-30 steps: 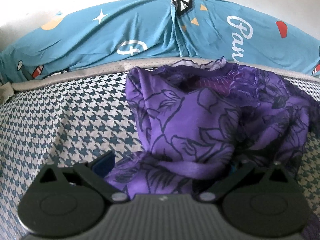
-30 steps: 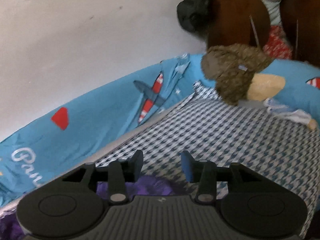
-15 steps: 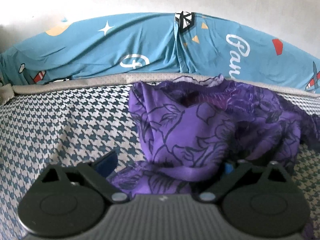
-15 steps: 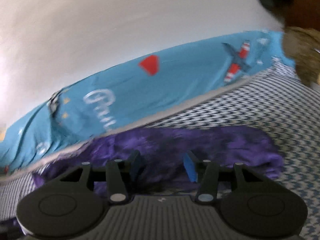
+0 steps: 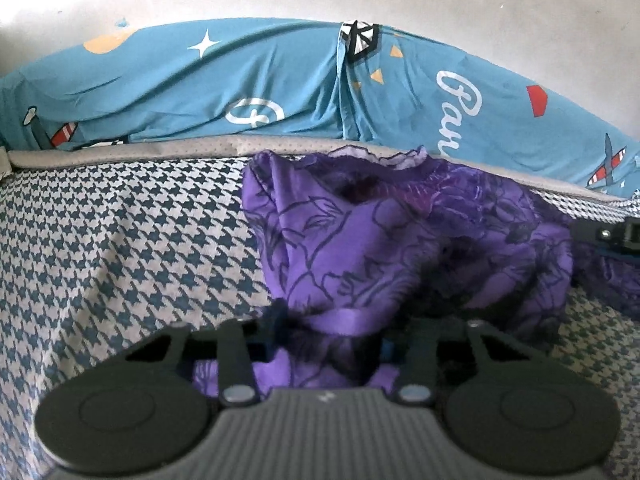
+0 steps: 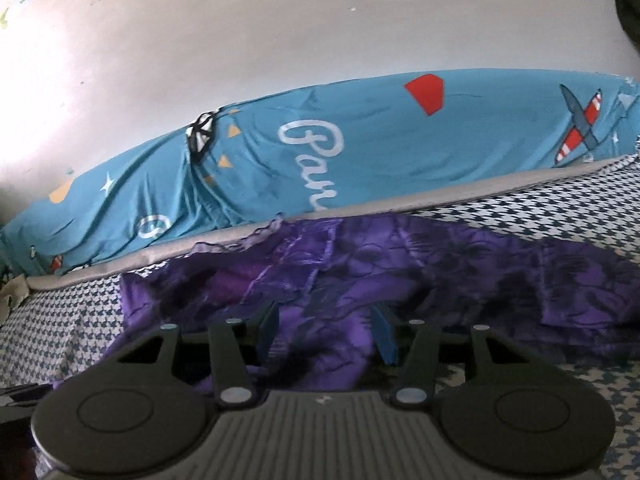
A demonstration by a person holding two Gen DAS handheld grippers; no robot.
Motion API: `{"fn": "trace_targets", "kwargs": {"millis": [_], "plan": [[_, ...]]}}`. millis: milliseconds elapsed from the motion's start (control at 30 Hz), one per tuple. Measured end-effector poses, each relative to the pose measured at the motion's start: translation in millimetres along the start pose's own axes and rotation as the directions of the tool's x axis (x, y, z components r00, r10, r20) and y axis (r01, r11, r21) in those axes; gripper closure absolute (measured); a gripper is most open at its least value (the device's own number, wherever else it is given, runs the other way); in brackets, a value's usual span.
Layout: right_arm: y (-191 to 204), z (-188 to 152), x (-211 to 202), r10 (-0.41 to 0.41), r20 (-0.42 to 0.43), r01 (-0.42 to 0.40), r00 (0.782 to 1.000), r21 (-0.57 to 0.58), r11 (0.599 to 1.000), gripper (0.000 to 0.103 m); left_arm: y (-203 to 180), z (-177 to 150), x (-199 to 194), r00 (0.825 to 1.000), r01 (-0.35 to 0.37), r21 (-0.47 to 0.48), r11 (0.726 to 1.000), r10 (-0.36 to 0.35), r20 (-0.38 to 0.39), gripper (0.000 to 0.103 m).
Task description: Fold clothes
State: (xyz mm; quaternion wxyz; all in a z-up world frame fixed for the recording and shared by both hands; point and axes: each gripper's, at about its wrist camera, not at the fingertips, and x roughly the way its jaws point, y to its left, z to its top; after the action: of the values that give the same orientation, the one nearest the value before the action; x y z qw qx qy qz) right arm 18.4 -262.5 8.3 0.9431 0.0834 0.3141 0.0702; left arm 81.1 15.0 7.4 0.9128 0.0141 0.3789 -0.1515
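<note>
We're on the bed w/ the purple floral garment [image 5: 360, 248] bunched in a heap on the houndstooth cover [image 5: 120, 248], its far edge right up against the grey mattress border [image 5: 140, 154] and the blue printed sheet [image 5: 260, 92] behind it. Left gripper [image 5: 330, 340] sits at the near edge of the heap, jaws closing to a narrow gap w/ a fold of the purple cloth bunched between the blue pads; cloth looks pinched there. Over in the right wrist view, the garment [image 6: 400, 272] spreads wide, left to right, across the cover. Right gripper [image 6: 326, 332] is low over its near side, jaws about halfway apart, cloth lying between and under the fingers [image 6: 386, 336] but we can't tell if the pads actually press it. Far right in the left wrist view we catch the right gripper's black body [image 5: 616, 234] just beside the heap. White wall [image 6: 280, 20] beyond.
</note>
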Motion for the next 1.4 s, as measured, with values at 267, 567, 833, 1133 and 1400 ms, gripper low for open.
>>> {"fn": "trace_targets", "kwargs": {"millis": [267,567,833,1133,1400], "plan": [[17.2,-1.3,6.9,0.016,-0.011,-0.016,1.0,-0.025,1.0,0.052,9.8,9.9,-14.9,0.998,-0.017,-0.028,0.999,0.019,0.065,0.089],[42.4,-13.8,14.5,0.152,-0.074,-0.159,0.986,-0.097,0.982,0.052,60.5,40.7,-35.3,0.965,-0.186,-0.155,0.97,0.21,0.157,0.09],[59.7,-22.2,16.8,0.207,-0.093,-0.219,0.974,-0.152,0.964,0.052,121.2,57.3,-64.0,0.892,-0.323,-0.28,0.904,0.389,0.229,0.09],[78.5,-37.1,23.9,0.276,-0.176,-0.31,0.945,-0.208,0.928,0.052,193.7,63.2,-76.5,0.831,-0.44,-0.466,0.768,0.545,0.114,0.087],[90.7,-51.6,30.1,0.325,-0.278,-0.393,0.904,-0.241,0.887,0.05,228.9,51.4,-80.2,0.817,-0.484,-0.576,0.659,0.576,-0.028,0.047]]}}
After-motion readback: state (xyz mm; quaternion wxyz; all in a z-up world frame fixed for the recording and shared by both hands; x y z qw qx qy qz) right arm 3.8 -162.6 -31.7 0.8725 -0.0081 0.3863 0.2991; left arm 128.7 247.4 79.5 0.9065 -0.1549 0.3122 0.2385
